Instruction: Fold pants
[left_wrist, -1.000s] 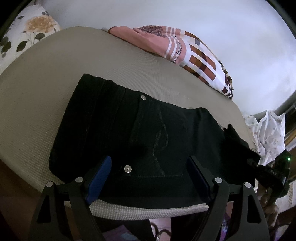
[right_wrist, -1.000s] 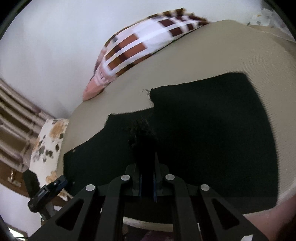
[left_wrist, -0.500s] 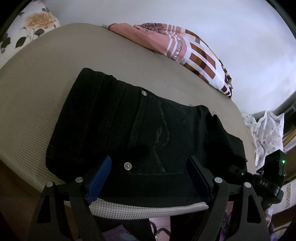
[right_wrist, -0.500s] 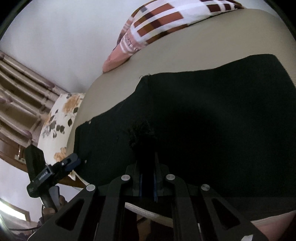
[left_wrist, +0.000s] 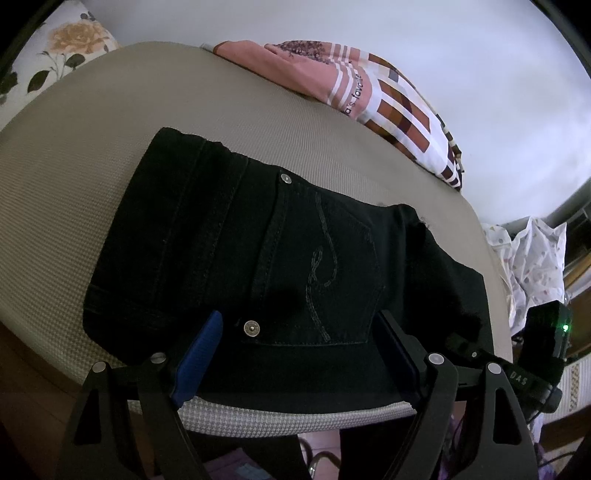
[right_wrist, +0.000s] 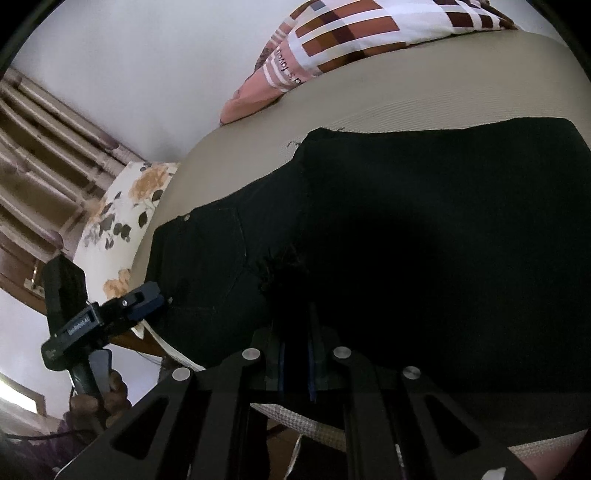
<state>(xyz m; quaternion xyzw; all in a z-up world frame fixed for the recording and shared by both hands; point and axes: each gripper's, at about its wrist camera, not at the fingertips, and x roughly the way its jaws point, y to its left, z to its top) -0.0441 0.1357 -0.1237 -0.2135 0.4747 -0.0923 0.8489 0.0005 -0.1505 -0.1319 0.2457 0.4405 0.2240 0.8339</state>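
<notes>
Black pants (left_wrist: 280, 258) lie folded on the beige bed (left_wrist: 110, 122), back pocket and rivets facing up. They also show in the right wrist view (right_wrist: 424, 240). My left gripper (left_wrist: 295, 343) is open, its fingers (left_wrist: 201, 345) astride the waist edge at the near side of the bed. It also shows from the side in the right wrist view (right_wrist: 144, 299). My right gripper (right_wrist: 295, 332) is shut on the frayed pant-leg hem (right_wrist: 284, 266), held over the pocket area. In the left wrist view the right gripper's body (left_wrist: 532, 350) sits at the far right.
A pink and brown checked pillow (left_wrist: 369, 88) lies at the bed's far edge. A floral pillow (left_wrist: 66, 40) is at the left end. White dotted cloth (left_wrist: 532, 258) hangs past the right end. Wooden bars (right_wrist: 44, 140) stand behind the floral pillow.
My right gripper has carried the pant-leg hem leftward over the pants toward the waist. The folded layer now covers more of the lower layer. My left gripper has barely moved.
</notes>
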